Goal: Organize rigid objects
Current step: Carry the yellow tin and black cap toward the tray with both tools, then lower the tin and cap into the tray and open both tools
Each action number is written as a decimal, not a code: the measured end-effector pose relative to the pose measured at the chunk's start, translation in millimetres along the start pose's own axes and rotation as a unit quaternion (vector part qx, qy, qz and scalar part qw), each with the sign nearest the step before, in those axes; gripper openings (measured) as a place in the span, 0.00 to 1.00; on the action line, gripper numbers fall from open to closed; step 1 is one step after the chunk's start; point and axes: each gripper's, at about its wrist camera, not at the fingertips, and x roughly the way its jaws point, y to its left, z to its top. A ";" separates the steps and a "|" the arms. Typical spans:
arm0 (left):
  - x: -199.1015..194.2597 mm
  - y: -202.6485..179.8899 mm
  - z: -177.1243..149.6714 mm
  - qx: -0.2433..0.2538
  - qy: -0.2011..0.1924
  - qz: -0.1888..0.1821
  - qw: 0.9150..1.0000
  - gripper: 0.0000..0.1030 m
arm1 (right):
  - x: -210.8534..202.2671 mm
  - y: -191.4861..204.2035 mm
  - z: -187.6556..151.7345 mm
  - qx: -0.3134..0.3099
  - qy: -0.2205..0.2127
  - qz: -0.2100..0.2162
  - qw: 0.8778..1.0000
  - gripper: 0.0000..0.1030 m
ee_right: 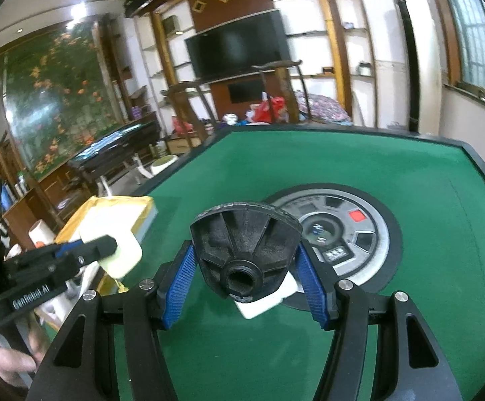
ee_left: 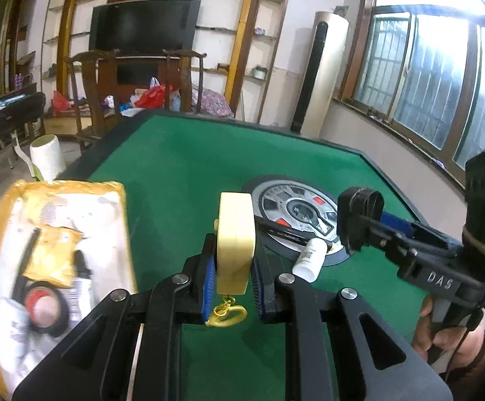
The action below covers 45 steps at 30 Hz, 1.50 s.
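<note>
My left gripper [ee_left: 234, 267] is shut on a flat cream plastic case [ee_left: 235, 234], held upright above the green table [ee_left: 182, 173], with a gold clasp [ee_left: 225, 314] dangling below it. My right gripper [ee_right: 245, 267] is shut on a black ribbed fan-shaped piece [ee_right: 245, 234] with a round socket, its blue pads [ee_right: 177, 284] pressed against both sides. In the left wrist view that right gripper [ee_left: 359, 220] shows on the right, over a small white bottle [ee_left: 309, 257] and a black pen [ee_left: 285, 232] lying on the table's centre disc [ee_left: 295, 207]. The left gripper [ee_right: 108, 245] with the cream case [ee_right: 122, 250] shows at the left of the right wrist view.
An open yellow cardboard box [ee_left: 5, 220] stands at the table's left edge, holding a yellow packet [ee_left: 53, 254], a black marker and a round black-and-red item [ee_left: 43, 304]. The white bottle [ee_right: 265, 300] lies under the black piece. Chairs, a TV and shelves stand beyond the table.
</note>
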 end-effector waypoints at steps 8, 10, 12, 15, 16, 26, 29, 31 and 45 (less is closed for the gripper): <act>-40.6 35.6 0.4 -0.020 -0.032 0.022 0.999 0.16 | 7.3 37.0 -9.5 -0.018 0.008 0.067 0.998 0.54; -49.0 49.7 -0.3 -0.030 -0.038 0.030 0.998 0.16 | 9.5 50.3 -12.5 -0.030 0.012 0.075 0.997 0.54; -56.8 63.7 -0.4 -0.042 -0.045 0.040 0.997 0.16 | 10.9 65.8 -15.0 -0.042 0.014 0.085 0.995 0.54; -65.0 81.7 -2.2 -0.055 -0.051 0.051 0.996 0.16 | 14.4 83.8 -19.8 -0.048 0.017 0.104 0.993 0.54; -67.0 90.3 -2.3 -0.061 -0.052 0.055 0.995 0.16 | 16.7 91.4 -20.7 -0.050 0.019 0.111 0.992 0.54; -57.3 152.7 -10.9 -0.104 -0.027 0.084 0.991 0.16 | 57.7 140.5 -24.2 -0.067 0.059 0.150 0.985 0.54; -45.9 163.0 -11.0 -0.110 -0.012 0.084 0.990 0.16 | 74.2 151.0 -19.5 -0.066 0.069 0.151 0.984 0.54; -36.2 170.9 -10.6 -0.113 -0.002 0.086 0.990 0.16 | 83.3 157.2 -17.7 -0.062 0.076 0.148 0.984 0.54; -8.9 201.5 -15.5 -0.147 0.051 0.077 0.985 0.16 | 165.0 165.0 2.0 -0.056 0.130 0.094 0.985 0.54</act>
